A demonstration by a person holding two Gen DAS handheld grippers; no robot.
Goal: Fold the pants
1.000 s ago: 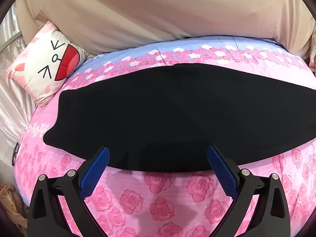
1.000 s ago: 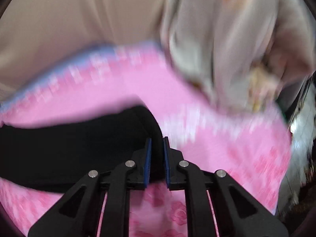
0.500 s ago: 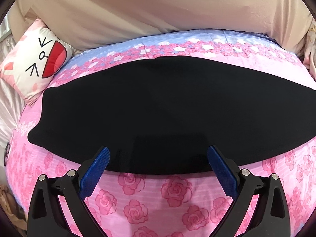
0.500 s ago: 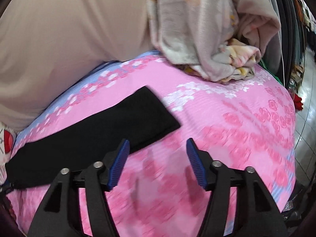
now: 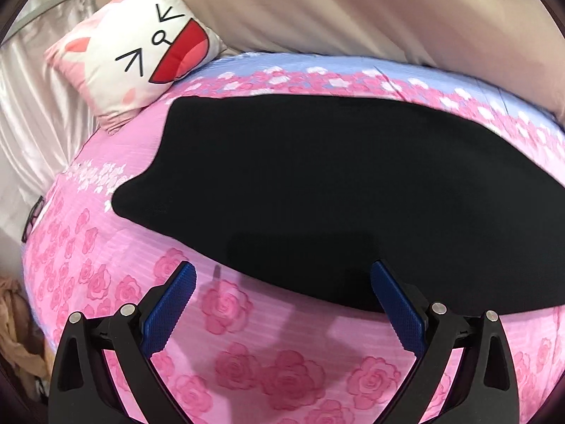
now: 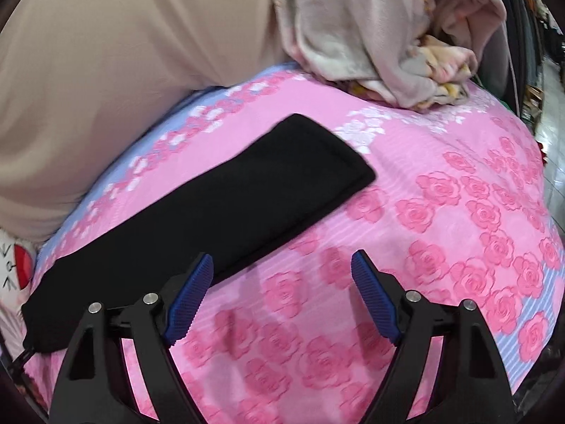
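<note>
Rose-print bed carries flat black pants; cartoon pillow at 11 o'clock, crumpled blanket at 1 o'clock. Both grippers' fingers spread wide, empty.

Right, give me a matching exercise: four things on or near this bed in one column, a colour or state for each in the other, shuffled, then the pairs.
Things:
1. pants
2. cartoon pillow
3. crumpled blanket
4. left gripper

States:
A. open, holding nothing
B. black, lying flat on the rose sheet
C. heaped at the bed's far corner
D. white and pink, with a red mouth

Pairs: 1-B, 2-D, 3-C, 4-A
</note>
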